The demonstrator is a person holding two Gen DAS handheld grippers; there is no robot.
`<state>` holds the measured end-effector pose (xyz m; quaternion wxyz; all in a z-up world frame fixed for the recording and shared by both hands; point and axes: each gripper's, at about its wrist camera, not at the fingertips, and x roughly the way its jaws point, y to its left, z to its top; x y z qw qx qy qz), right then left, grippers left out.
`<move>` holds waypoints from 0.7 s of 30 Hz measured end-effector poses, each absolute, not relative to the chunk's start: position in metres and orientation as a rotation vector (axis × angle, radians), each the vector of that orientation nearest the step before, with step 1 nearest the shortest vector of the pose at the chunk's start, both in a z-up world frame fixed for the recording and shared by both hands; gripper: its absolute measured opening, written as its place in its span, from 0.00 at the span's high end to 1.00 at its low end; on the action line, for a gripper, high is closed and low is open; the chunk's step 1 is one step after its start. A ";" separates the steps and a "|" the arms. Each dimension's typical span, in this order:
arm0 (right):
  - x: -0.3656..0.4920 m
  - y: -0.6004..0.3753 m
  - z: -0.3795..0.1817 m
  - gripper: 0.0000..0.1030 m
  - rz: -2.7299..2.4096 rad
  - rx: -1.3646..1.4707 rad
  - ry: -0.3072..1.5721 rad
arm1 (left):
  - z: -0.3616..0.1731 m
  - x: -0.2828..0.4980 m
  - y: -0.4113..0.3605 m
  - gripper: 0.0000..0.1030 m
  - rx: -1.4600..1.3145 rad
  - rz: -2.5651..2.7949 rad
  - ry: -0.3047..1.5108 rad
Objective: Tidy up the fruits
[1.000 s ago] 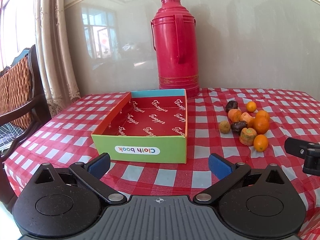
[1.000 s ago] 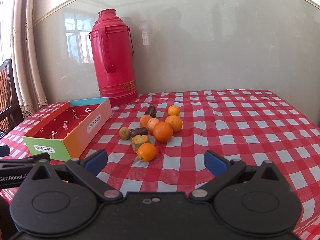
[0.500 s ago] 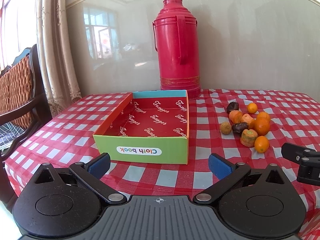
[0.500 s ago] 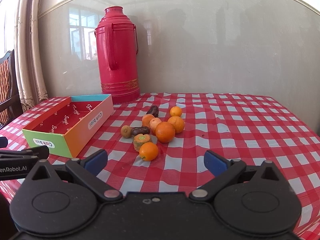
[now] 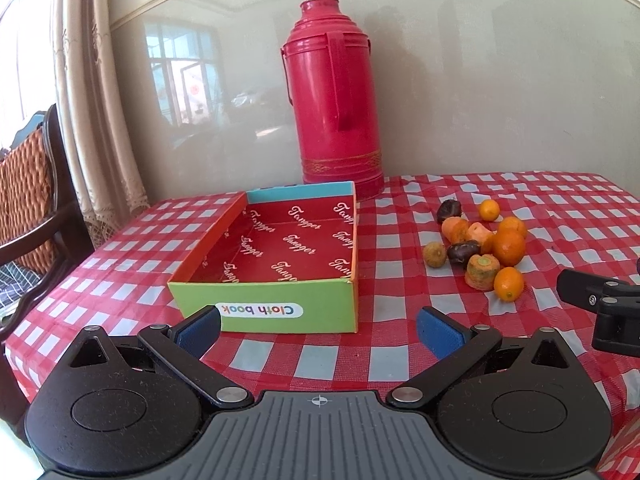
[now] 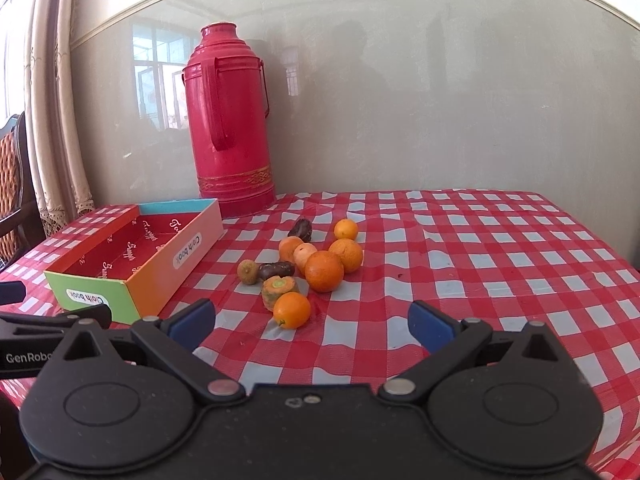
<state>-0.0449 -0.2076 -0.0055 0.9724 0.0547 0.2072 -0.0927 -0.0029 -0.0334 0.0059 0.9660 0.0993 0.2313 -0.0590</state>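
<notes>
Right now your fruit (image 6: 308, 264) sits in a loose cluster on the checked cloth (image 6: 480, 264), near the box (image 5: 276, 256) but outside it, with the flask (image 6: 230, 120) behind. Your right gripper (image 6: 312, 322) hangs just short of the nearest orange (image 6: 292, 310), jaws wide and holding nothing. Your left gripper (image 5: 318, 326) faces the box, jaws likewise spread.

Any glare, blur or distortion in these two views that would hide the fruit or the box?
Left wrist: sharp; fisheye bends the wall edge; window reflection on the glossy wall beside the thermos; box and fruit evenly lit. Right wrist: sharp too, same curvature and wall reflection; fruit clear, soft shadows.
</notes>
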 end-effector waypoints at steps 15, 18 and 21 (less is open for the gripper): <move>-0.060 -0.238 -0.002 0.05 -0.275 0.201 0.388 | 0.007 0.003 -0.064 0.00 0.260 -0.257 0.467; -0.069 -0.251 0.000 0.05 -0.320 0.230 0.362 | 0.005 0.007 -0.081 0.00 0.268 -0.310 0.477; -0.078 -0.265 0.001 0.05 -0.367 0.257 0.337 | 0.002 0.014 -0.100 0.00 0.274 -0.344 0.486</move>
